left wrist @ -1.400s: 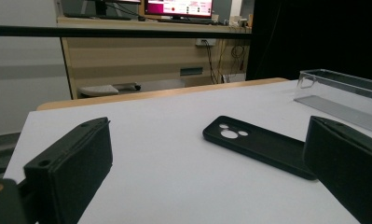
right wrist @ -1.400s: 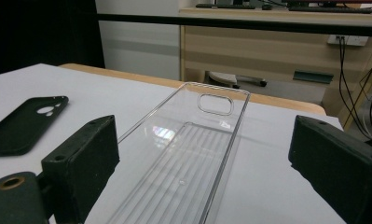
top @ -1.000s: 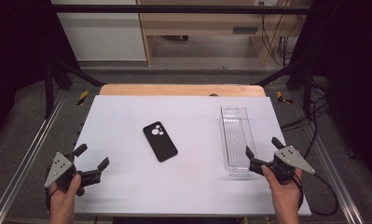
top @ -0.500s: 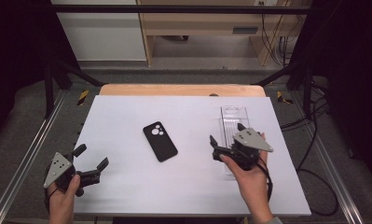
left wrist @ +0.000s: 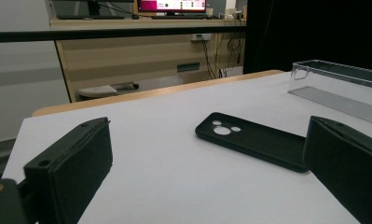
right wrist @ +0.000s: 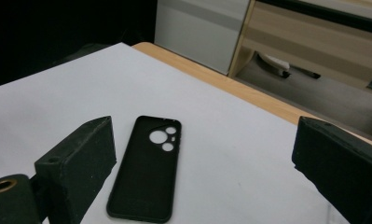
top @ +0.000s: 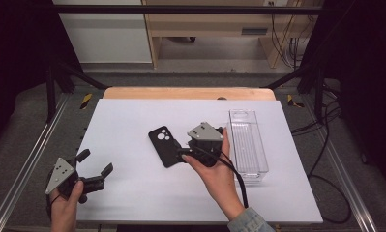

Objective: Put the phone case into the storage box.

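A black phone case (top: 165, 145) lies flat near the middle of the white table (top: 132, 116), camera holes at its far end. My right gripper (top: 188, 142) hovers just right of the case, open and pointing toward it. In the right gripper view the case (right wrist: 148, 172) lies between the wide-apart jaws, closer to the left one, and nothing is gripped. My left gripper (top: 96, 163) rests open near the table's front left corner, well away from the case. Along its jaws I see the case (left wrist: 253, 140) farther off.
A clear, long plastic tray (top: 248, 145) stands at the table's right side, just behind my right hand; it appears as the clear plastic tray (left wrist: 342, 88) in the left gripper view. A wooden strip (top: 188, 93) edges the table's far side. Metal rails (top: 31, 159) run along both sides.
My right gripper has travelled left from the near end of the clear tray to just beside the phone case, staying open. The left gripper has not moved.
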`<state>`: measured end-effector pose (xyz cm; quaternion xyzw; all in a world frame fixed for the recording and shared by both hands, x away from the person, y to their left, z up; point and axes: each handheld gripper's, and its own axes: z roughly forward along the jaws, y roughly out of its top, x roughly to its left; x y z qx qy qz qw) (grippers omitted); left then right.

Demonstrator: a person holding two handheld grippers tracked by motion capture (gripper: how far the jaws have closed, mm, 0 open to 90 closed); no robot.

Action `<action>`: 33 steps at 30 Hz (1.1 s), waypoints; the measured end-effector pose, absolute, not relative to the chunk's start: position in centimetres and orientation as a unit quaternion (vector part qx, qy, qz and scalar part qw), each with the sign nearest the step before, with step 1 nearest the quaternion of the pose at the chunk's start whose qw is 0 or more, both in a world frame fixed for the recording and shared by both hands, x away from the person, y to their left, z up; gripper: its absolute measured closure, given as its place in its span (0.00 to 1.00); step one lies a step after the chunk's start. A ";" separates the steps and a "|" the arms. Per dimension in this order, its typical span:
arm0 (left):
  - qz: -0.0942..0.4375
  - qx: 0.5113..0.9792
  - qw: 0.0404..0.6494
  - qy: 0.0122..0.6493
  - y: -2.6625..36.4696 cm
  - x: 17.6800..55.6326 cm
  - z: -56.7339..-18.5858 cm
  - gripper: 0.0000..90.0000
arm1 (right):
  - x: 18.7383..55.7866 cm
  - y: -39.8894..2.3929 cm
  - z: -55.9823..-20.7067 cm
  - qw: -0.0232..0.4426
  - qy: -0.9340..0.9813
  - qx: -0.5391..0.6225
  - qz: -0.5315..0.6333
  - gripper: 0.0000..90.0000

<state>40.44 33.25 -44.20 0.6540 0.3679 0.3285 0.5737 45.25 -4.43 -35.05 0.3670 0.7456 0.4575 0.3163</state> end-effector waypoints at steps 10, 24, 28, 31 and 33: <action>0.326 0.656 0.574 0.365 33.1 40.5 -44.2 0.02 | 47.4 -1.5 -37.6 0.279 0.775 0.372 0.429 0.07; 0.325 0.659 0.573 0.364 32.9 40.6 -44.2 0.02 | 51.2 0.5 -42.0 0.189 0.824 0.383 0.372 0.58; 0.326 0.657 0.574 0.364 33.0 40.6 -44.2 0.02 | 51.9 1.1 -43.6 0.150 0.846 0.384 0.338 0.82; 0.325 0.657 0.574 0.364 33.0 40.6 -44.2 0.02 | 52.0 1.2 -44.1 0.141 0.850 0.387 0.328 0.91; 0.325 0.658 0.574 0.363 32.9 40.6 -44.2 0.02 | 52.1 1.1 -44.6 0.137 0.852 0.387 0.326 0.96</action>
